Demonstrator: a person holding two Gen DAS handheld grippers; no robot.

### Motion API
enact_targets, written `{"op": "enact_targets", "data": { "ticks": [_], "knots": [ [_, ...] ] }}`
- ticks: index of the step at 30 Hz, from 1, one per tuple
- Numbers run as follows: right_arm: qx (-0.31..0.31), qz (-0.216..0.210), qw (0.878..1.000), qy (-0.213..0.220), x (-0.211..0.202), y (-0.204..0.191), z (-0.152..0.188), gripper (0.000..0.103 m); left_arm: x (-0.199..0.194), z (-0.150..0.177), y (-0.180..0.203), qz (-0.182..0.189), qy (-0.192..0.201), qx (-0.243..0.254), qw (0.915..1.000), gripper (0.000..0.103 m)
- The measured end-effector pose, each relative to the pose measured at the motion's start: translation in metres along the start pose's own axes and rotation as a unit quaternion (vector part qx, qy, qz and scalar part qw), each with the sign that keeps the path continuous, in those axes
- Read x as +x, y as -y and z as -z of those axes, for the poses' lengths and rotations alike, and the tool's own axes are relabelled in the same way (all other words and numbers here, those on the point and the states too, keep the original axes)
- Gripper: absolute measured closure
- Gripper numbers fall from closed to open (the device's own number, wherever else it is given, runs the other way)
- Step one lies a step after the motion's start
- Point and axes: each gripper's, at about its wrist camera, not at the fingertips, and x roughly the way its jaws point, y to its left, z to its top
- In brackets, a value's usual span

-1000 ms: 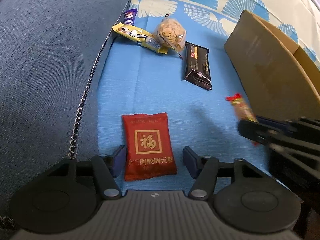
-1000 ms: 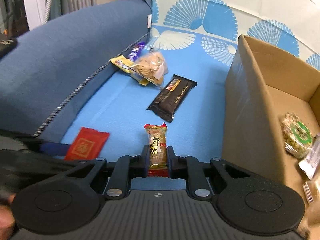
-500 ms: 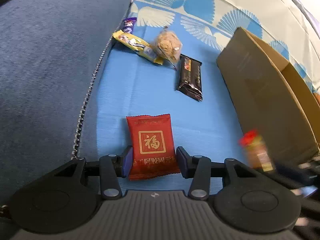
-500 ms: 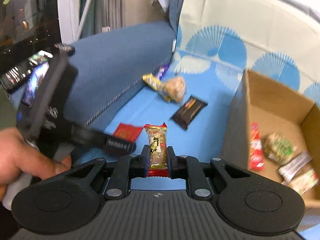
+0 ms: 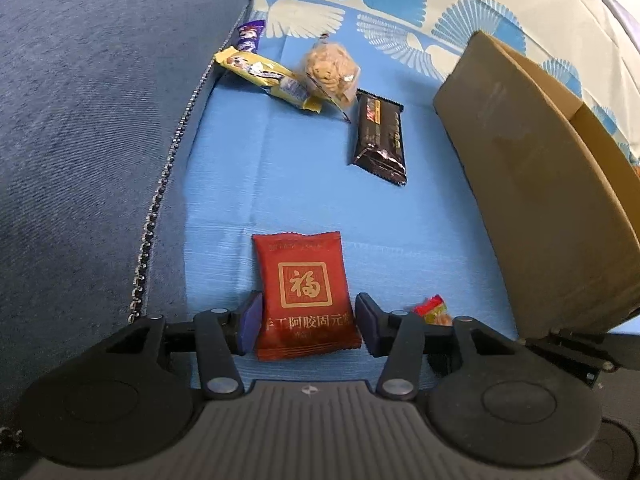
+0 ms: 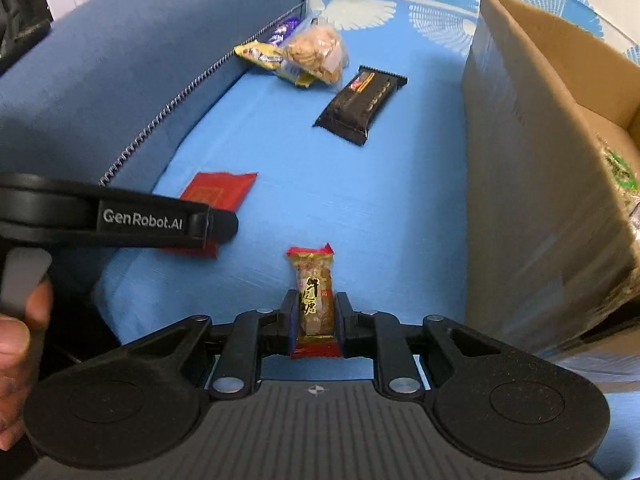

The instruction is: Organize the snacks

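Observation:
A red packet with a gold square [image 5: 306, 288] lies flat on the blue cloth [image 5: 304, 200]. My left gripper [image 5: 308, 320] straddles its near half, pads beside its two edges, jaws opening. In the right wrist view the same red packet [image 6: 220, 192] lies under the left gripper's black finger [image 6: 160, 224]. My right gripper [image 6: 316, 320] is shut on a small brown nougat candy [image 6: 314, 292] with red ends, its jaws just starting to open. The candy's red tip [image 5: 434, 312] shows behind the left gripper's right finger.
A cardboard box [image 6: 532, 160] stands at the right with snacks [image 6: 620, 168] inside. Farther back lie a black bar [image 5: 380, 136], a cookie bag [image 5: 328, 70], a yellow packet [image 5: 260, 74] and a purple wrapper [image 5: 250, 36]. A dark blue cushion [image 5: 80, 120] borders the left. A hand [image 6: 16, 340] holds the left gripper.
The right gripper rose with the candy, looked into the box, then came back down low beside the left gripper. The left jaws narrowed around the red packet and have widened slightly.

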Motion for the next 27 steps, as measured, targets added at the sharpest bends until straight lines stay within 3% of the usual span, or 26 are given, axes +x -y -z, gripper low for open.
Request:
{"op": "enact_targets", "data": {
  "ticks": [16, 27],
  "knots": [
    [-0.026, 0.018, 0.999, 0.016, 0.0009, -0.0005, -0.0001, 0.084, 0.0031, 0.0, 0.0072, -0.014, -0.004, 0.026, 0.9996, 0.045],
    [-0.016, 0.03, 0.999, 0.029, -0.0032, 0.007, 0.0005, 0.085, 0.0009, 0.0012, 0.007, -0.022, 0.002, 0.025, 0.9995, 0.051]
  ]
}}
